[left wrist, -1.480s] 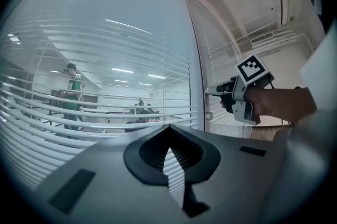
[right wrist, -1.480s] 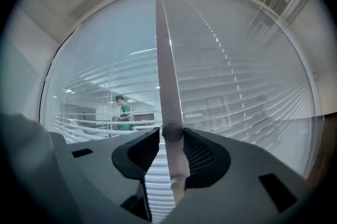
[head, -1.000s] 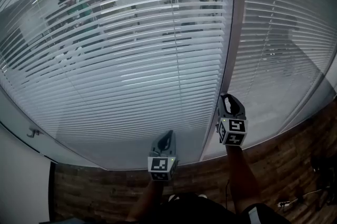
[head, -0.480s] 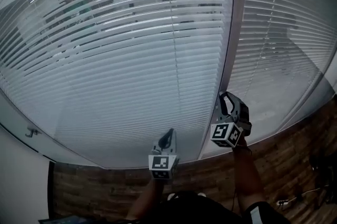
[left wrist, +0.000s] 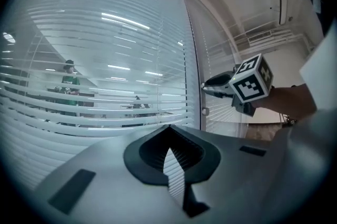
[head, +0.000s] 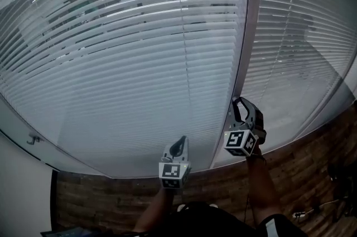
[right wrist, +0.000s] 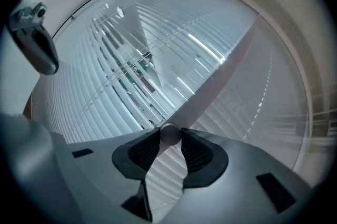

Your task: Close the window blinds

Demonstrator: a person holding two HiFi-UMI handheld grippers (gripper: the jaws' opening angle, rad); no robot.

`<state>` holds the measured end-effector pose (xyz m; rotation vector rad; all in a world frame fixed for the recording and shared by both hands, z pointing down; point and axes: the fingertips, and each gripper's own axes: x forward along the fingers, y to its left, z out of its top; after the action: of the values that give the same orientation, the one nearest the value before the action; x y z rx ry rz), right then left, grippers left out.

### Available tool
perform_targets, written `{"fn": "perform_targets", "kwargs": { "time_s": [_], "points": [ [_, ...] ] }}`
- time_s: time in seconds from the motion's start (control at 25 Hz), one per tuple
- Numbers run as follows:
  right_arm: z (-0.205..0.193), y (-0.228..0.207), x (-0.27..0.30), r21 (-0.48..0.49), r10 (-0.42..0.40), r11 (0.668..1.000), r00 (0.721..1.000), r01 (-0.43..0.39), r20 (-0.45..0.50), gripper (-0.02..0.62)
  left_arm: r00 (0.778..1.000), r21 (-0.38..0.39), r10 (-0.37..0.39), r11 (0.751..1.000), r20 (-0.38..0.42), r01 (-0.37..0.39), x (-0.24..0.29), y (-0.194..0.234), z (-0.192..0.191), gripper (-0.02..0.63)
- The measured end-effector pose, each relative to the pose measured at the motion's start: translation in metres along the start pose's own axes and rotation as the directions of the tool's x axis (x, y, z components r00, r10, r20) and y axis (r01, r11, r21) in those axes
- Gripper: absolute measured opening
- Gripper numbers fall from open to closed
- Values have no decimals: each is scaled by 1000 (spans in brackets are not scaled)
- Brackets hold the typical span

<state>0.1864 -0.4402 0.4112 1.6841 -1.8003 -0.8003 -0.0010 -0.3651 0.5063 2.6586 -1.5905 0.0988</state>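
White slatted blinds point(head: 139, 63) cover the big left pane, their slats tilted nearly flat in the lower half and still gapped near the top. My right gripper point(head: 240, 103) is at the grey mullion point(head: 249, 35), rolled to one side. In the right gripper view its jaws are shut on a small round grey knob point(right wrist: 169, 134) at the mullion's edge. My left gripper point(head: 179, 144) hangs lower and to the left, pointing at the blinds point(left wrist: 105, 86). Its jaw tips meet with nothing between them.
A second pane with blinds point(head: 301, 35) lies right of the mullion. Through the slat gaps I see an office with a person in green point(left wrist: 69, 80). Dark wood flooring point(head: 312, 174) runs along the window's base. A cable lies on the floor at the far right point(head: 312, 211).
My right gripper has rolled clockwise on the knob, its marker cube turning. The slats have tilted further shut, so the room behind shows less. The left gripper barely moved.
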Motion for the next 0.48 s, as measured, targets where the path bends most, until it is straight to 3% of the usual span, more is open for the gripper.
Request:
{"fn": "perform_targets", "kwargs": {
  "time_s": [0.08, 0.16, 0.28, 0.36, 0.48],
  "points": [
    [3, 0, -3, 117, 25, 993, 1000, -26, 15, 126, 1000, 6, 1, 1000, 4, -1, -1, 0, 1, -5],
    [3, 1, -6, 290, 55, 955, 998, -61, 32, 131, 1000, 14, 7, 1000, -13, -7, -3, 2, -3, -5],
    [-6, -2, -4, 575, 67, 813, 996, -89, 60, 154, 1000, 13, 12, 1000, -10, -12, -3, 4, -3, -5],
    [-9, -4, -1, 672, 74, 733, 994, -109, 81, 160, 1000, 13, 13, 1000, -6, -13, -4, 3, -2, -5],
    [-8, -5, 0, 718, 75, 689, 995, -101, 68, 160, 1000, 3, 7, 1000, -11, -7, -4, 1, -3, -5]
  ]
}}
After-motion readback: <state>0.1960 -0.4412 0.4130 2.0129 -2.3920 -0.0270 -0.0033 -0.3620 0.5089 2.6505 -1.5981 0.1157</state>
